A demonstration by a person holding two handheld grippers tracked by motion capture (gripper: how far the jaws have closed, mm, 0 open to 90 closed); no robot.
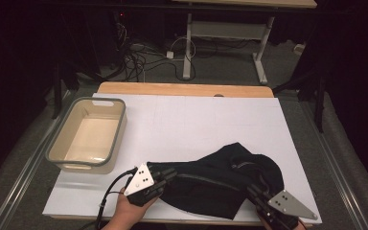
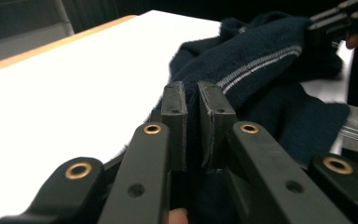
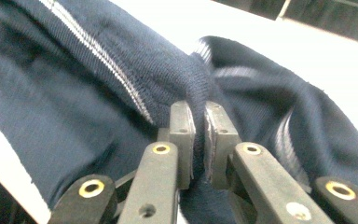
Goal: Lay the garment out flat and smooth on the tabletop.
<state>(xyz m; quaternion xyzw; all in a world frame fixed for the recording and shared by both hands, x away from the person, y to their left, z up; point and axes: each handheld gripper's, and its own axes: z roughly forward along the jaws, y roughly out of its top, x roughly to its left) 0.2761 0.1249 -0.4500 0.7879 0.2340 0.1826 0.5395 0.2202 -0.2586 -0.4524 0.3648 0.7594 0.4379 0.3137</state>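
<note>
Both my left gripper and right gripper pinch the dark garment; lift evenly, keeping fabric taut toward the basin.

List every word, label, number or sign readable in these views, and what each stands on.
None: no readable text anywhere. The dark garment shows only pale stripes, no label. The tub, the white board and both claws, left and right, carry no markings.
</note>
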